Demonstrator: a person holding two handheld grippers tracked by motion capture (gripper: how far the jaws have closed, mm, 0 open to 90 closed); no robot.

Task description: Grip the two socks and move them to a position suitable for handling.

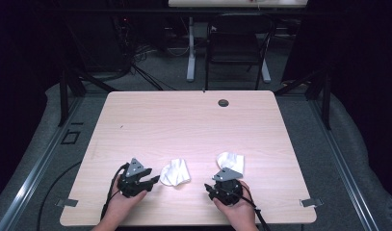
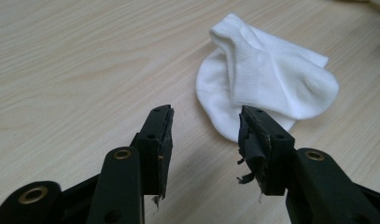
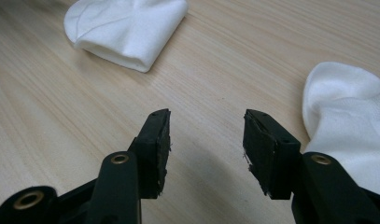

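Note:
Two white socks lie on the light wooden table (image 1: pixel 184 120) near its front edge. The left sock (image 1: pixel 175 172) (image 2: pixel 267 79) is crumpled and folded over itself, just ahead of my left gripper (image 1: pixel 154 181) (image 2: pixel 205 121), which is open with nothing between its jaws. The right sock (image 1: pixel 230 161) (image 3: pixel 351 116) lies close beside my right gripper (image 1: pixel 209 188) (image 3: pixel 207 122), off its right jaw. That gripper is open too and points across bare wood toward the left sock (image 3: pixel 127 28), which lies farther off. A hand holds each gripper.
A round grommet hole (image 1: pixel 223 102) sits near the table's far edge. Beyond the table stand a dark chair (image 1: pixel 234 45) and a white desk leg (image 1: pixel 190 48). Cables trail from both grippers over the front edge.

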